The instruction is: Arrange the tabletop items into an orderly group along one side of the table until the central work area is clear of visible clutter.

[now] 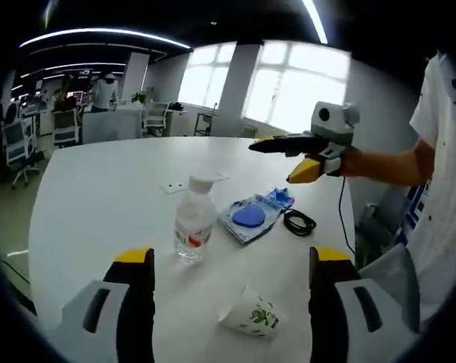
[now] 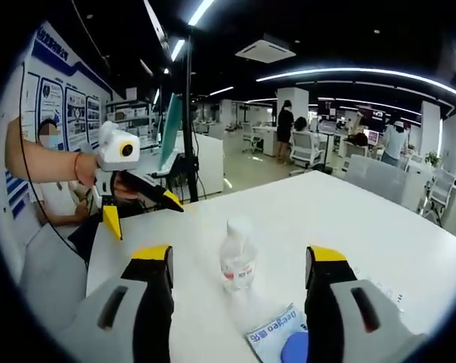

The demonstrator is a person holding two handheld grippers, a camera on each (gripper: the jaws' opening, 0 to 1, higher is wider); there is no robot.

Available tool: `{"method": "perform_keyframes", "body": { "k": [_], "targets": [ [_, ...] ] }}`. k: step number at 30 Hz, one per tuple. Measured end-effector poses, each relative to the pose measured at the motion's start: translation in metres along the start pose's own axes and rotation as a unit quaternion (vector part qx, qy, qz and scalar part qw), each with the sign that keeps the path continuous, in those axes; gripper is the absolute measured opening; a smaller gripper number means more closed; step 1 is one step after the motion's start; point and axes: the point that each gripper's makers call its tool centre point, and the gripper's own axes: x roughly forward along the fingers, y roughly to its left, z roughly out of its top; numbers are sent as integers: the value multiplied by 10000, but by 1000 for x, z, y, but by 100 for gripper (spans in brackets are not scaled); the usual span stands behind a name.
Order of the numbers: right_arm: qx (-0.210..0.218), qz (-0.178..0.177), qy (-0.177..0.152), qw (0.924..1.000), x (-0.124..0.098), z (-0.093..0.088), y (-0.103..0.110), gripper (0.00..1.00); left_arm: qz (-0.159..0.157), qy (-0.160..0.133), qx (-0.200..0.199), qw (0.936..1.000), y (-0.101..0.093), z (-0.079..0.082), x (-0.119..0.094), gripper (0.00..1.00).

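Bottle [image 1: 193, 224] stands upright beside tipped paper cup [image 1: 252, 313].

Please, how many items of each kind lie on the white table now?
Water bottle: 1
Paper cup, on its side: 1
Blue-and-white packet: 1
Black cable coil: 1
Small flat white items: 2
Total: 6

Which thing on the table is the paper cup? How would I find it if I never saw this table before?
Start at the big white table and find the clear water bottle standing upright near its middle. In the left gripper view, the paper cup lies lower right of the bottle, between that gripper's two jaws. It is the only thing tipped on its side, white with a green leafy print.
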Motion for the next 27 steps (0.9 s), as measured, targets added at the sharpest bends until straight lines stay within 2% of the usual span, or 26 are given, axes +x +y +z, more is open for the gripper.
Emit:
{"method": "perform_keyframes", "body": {
  "k": [14, 21, 27],
  "targets": [
    [-281, 608, 570, 9961, -2, -30, 21, 67, 203, -48, -278, 9994, -15, -20, -19, 85],
    [-349, 1140, 919, 9886, 10, -52, 40, 66, 333, -55, -488, 9982, -18, -35, -28, 85],
    [-346, 1504, 1074, 9822, 19, -61, 52, 63, 404, 40, -566, 9976, -18, -48, -33, 85]
  ]
}}
